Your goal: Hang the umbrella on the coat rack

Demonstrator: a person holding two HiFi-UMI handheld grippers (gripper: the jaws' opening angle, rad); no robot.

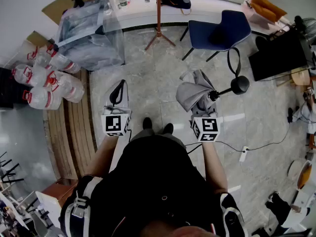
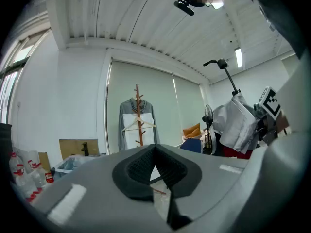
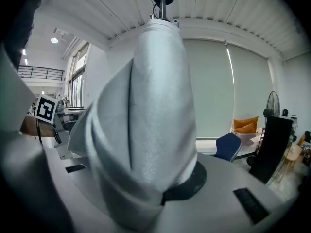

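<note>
The right claw (image 1: 199, 108) is clamped on the folded grey umbrella (image 1: 191, 94). Its fabric bulges past the jaws at centre right of the head view, and its black knobbed end (image 1: 240, 84) juts rightward, near the blue chair (image 1: 219, 29). The left claw (image 1: 117, 97), at centre left, has its jaws together with nothing in them. The coat rack (image 1: 158, 14) stands at top centre, well apart from both claws, with bare stone floor (image 1: 148, 78) between, while water bottles (image 1: 47, 80) and a clear bin (image 1: 89, 31) crowd the upper left edge.
</note>
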